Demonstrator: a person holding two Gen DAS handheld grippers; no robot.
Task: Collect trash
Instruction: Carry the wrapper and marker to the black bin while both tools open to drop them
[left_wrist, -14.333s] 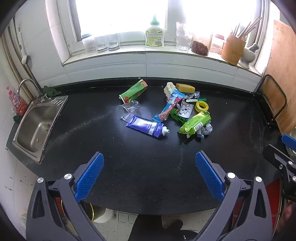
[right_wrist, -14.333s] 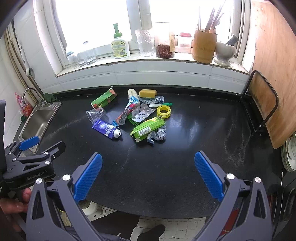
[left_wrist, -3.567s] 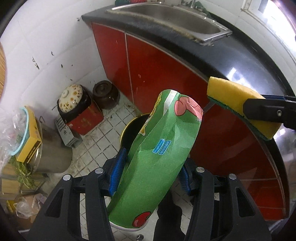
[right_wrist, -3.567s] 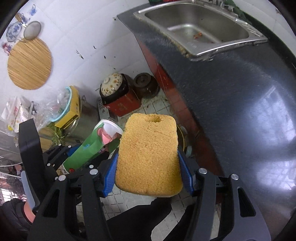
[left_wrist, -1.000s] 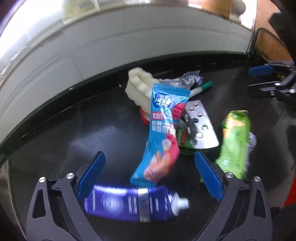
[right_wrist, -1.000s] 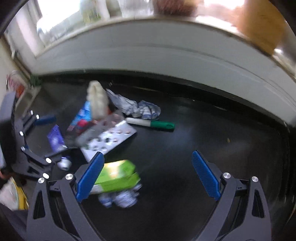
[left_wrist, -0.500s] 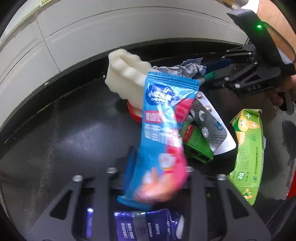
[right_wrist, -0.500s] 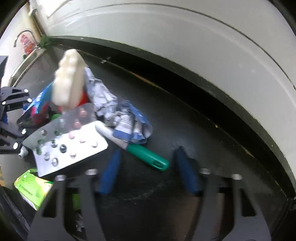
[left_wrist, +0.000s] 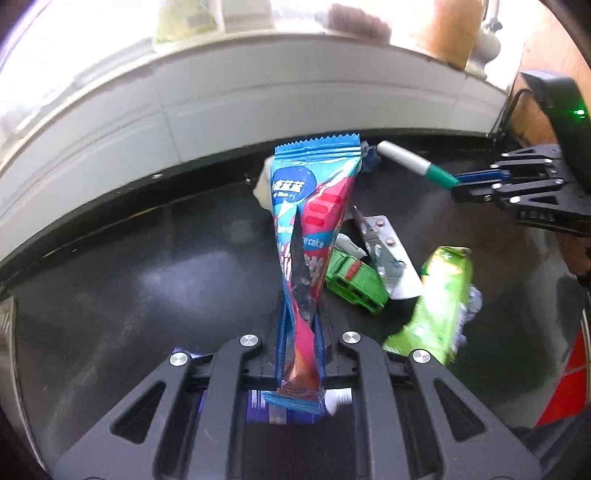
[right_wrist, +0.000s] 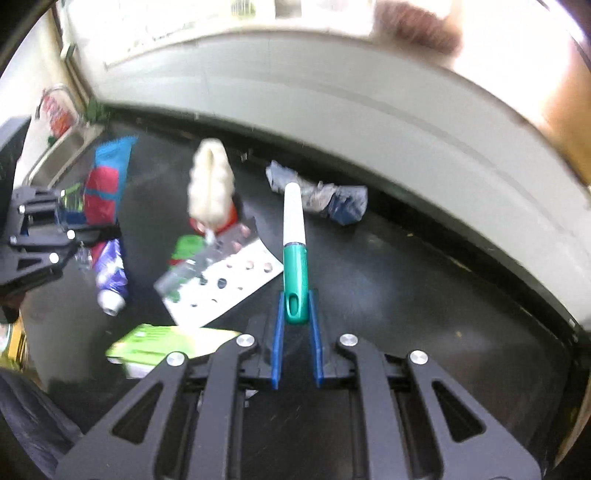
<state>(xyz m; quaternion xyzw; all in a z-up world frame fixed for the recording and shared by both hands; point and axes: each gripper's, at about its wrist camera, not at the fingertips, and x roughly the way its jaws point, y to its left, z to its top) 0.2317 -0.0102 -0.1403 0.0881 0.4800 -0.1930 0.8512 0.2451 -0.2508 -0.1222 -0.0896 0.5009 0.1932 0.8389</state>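
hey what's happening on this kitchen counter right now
A person is clearing trash off the black counter with two handheld grippers. The left gripper has just closed on a blue and pink snack wrapper, and the right gripper has just closed on a green and white marker. A blister pack, green packet and purple tube remain.

L gripper (left_wrist: 300, 332) & R gripper (right_wrist: 296, 317) both just closed, clamped, angled down.

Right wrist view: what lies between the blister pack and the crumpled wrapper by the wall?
The green-and-white marker, gripped by the right gripper, crosses that gap between blister pack and crumpled wrapper.
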